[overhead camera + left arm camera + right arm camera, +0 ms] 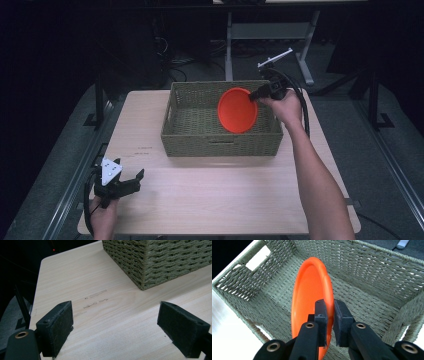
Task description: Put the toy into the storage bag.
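We see right gripper (329, 315) clamped on round orange plastic plate's (308, 290) rim over woven green-grey basket (220, 142); left gripper (116, 327) wide open, empty, above light wooden desk (100, 315)

Bare table (225, 195) before basket (220, 142); plate (237, 110) inside

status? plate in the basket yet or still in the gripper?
Done: the right gripper has the orange plate clamped by its rim. In hand: the plate hangs on edge over the wicker basket, not resting on its floor. Left: lower and release it. The left gripper sits open on the table, idle.
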Tool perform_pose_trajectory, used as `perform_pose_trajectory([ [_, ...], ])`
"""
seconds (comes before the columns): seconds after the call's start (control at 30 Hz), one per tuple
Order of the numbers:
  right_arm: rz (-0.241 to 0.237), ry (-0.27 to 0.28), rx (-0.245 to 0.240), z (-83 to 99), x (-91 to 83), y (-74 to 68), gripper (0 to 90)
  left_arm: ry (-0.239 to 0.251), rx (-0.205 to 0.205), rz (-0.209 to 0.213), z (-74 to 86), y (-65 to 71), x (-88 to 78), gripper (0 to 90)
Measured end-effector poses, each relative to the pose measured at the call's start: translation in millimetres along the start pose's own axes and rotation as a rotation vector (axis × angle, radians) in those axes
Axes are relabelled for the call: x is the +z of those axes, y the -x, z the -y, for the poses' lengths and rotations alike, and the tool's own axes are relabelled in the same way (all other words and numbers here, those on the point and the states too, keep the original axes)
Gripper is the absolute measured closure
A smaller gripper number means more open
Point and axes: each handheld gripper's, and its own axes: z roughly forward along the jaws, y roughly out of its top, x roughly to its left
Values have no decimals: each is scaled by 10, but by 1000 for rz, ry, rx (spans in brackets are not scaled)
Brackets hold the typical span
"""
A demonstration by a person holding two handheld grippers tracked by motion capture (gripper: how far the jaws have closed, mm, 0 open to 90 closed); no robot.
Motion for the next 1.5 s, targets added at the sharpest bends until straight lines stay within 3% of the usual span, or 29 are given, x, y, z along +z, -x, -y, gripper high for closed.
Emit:
perform_pose_trajectory([
  [0.63,-15,-14,20,62,163,94,816,-8,-8,-12,1,-23,-3,128],
  [1.23,-34,-88,25,124,480,72,815,-4,-11,-15,5,-32,-5,128],
  [1.4,-31,-139,27,175,576,90,812,-2,-7,-10,-2,-14,-1,128],
  [1.5,-28,-136,32,189,590,109,810,0,-11,-10,-1,-13,0,128],
])
